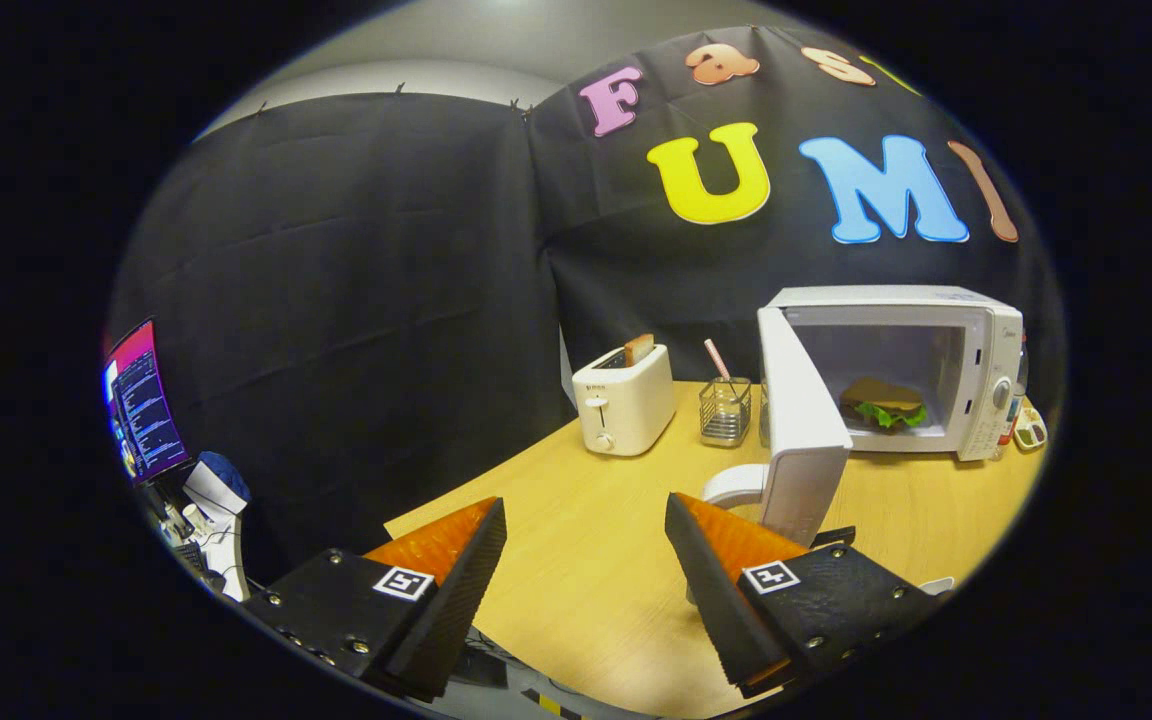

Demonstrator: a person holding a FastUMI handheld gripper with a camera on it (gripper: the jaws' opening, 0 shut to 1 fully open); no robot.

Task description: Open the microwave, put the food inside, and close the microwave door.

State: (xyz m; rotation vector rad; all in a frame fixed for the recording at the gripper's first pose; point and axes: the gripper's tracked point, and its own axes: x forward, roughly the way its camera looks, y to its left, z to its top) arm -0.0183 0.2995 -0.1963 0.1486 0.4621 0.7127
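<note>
Well beyond the spread, empty tool (pixel 586 520), the sandwich (pixel 882 404) sits inside the open microwave (pixel 976 345).

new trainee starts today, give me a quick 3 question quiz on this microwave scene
1. True or false: the sandwich already lies inside the microwave.
2. How does the door stand? A) shut B) swung open C) taken off
3. What do the fingers of the gripper hold?

Key:
1. True; it lies in the cavity.
2. B; it swings out toward the gripper, its edge just ahead of the right finger.
3. Nothing; the fingers are spread apart over the bare table.
</note>
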